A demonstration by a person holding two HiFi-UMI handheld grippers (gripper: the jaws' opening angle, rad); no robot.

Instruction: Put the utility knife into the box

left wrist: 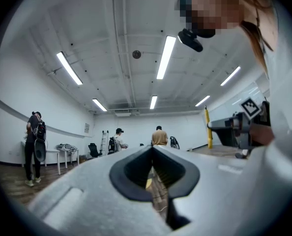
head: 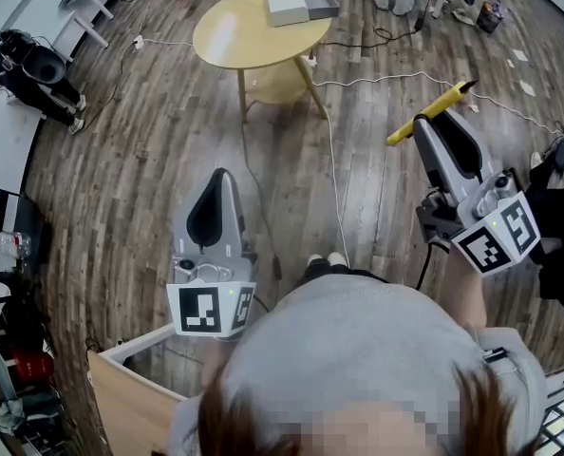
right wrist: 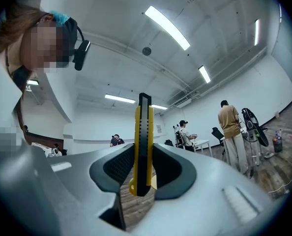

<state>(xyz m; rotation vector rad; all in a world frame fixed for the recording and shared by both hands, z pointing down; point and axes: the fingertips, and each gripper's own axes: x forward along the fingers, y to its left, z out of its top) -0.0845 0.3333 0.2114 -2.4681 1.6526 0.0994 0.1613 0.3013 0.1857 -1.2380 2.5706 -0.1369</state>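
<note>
My right gripper (head: 424,123) is shut on a yellow and black utility knife (head: 432,112), held in the air at the right above the wooden floor. In the right gripper view the knife (right wrist: 143,141) stands upright between the two pads, its tip well past the jaws. My left gripper (head: 221,175) hangs lower at the left, shut with nothing in it; its pads (left wrist: 136,167) meet at the tip. A shallow grey open box (head: 320,0) lies on the far side of a round yellow table (head: 235,36), well ahead of both grippers, with a white box (head: 287,4) beside it.
White cables (head: 334,174) run over the floor between me and the table. A light wooden crate (head: 125,402) stands at my lower left. Desks and a person (head: 21,69) are at the far left. Other people (right wrist: 230,132) stand farther off in the room.
</note>
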